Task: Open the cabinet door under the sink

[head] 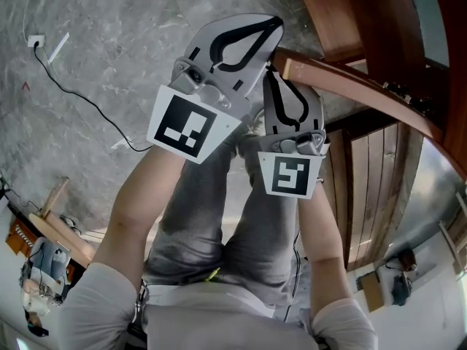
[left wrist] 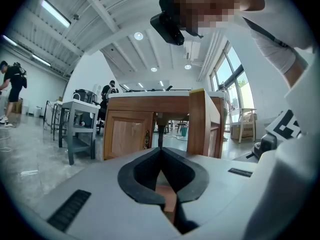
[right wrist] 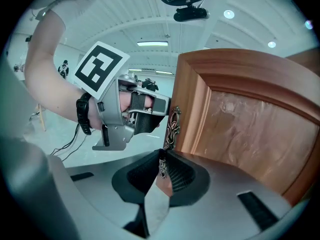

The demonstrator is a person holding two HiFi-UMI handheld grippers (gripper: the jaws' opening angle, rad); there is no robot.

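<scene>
**Cabinet door held by its handle, swung open**

The left hand-held gripper (left wrist: 160,151) is seen in its own view with its jaws closed together on nothing, pointed toward the wooden cabinet (left wrist: 150,103) well beyond it. The figures far back in the hall are too small to be made out. On the marker cubes (head: 186,126) only black-and-white square patterns are carried. The right hand-held gripper (right wrist: 161,156) is clamped on the ornate metal handle (right wrist: 172,126) of the cabinet door (right wrist: 245,119), and the handle's lower end is hidden between the pads. The door is swung out from the cabinet, its right side cut off at the frame edge.
</scene>
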